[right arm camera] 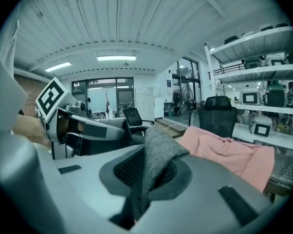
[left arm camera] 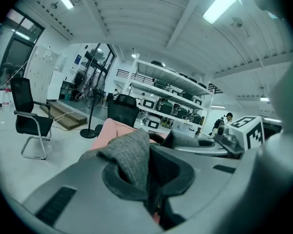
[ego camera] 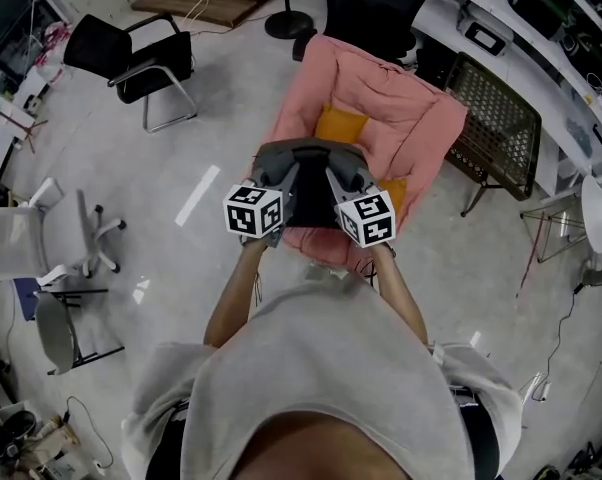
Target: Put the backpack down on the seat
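I hold a grey and black backpack (ego camera: 308, 200) in the air over the near edge of a pink padded seat (ego camera: 406, 118) with an orange cushion (ego camera: 338, 125) on it. In the head view my left gripper (ego camera: 279, 175) and right gripper (ego camera: 344, 178) stand side by side at the top of the pack. The left gripper (left arm camera: 149, 182) is shut on a grey fabric strap (left arm camera: 131, 155). The right gripper (right arm camera: 145, 182) is likewise shut on a grey strap (right arm camera: 157, 155). The pink seat (right arm camera: 229, 155) lies just beyond the jaws. The pack's lower part is hidden behind the grippers.
A black cantilever chair (ego camera: 136, 60) stands at the far left, and a white office chair (ego camera: 26, 240) at the left edge. A black mesh chair (ego camera: 503, 128) and white desks (ego camera: 541, 63) are to the right of the seat. A lamp base (ego camera: 288, 23) sits behind it.
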Motion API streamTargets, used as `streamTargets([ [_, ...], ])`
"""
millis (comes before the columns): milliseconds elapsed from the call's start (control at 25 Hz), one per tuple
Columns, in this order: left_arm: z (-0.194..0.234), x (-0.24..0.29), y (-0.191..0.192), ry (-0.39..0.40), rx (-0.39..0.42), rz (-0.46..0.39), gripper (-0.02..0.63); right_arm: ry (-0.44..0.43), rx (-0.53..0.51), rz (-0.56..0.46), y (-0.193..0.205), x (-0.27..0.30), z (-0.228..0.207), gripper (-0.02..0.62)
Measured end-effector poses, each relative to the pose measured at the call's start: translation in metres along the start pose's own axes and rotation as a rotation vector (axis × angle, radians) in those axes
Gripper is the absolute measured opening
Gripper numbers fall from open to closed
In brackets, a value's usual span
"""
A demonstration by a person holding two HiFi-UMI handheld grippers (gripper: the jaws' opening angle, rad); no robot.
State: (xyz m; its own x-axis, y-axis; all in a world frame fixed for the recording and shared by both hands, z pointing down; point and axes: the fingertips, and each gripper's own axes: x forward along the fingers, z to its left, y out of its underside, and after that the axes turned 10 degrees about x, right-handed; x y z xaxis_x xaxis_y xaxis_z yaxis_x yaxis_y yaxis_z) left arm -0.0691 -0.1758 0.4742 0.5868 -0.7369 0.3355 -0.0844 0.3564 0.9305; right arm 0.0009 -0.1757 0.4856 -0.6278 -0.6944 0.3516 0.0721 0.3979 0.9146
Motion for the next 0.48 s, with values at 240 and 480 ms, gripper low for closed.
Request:
streamTargets([
  [240,0.018,0.038,-0.014,-0.027,0.005,0.013,0.029,-0.027,0.012,0.003,-0.012,0.025,-0.032,0.026],
  [480,0.028,0.064,-0.02,-0.051,-0.003,0.03,0.029,-0.056,0.026,0.01,-0.017,0.042,-0.056,0.026],
])
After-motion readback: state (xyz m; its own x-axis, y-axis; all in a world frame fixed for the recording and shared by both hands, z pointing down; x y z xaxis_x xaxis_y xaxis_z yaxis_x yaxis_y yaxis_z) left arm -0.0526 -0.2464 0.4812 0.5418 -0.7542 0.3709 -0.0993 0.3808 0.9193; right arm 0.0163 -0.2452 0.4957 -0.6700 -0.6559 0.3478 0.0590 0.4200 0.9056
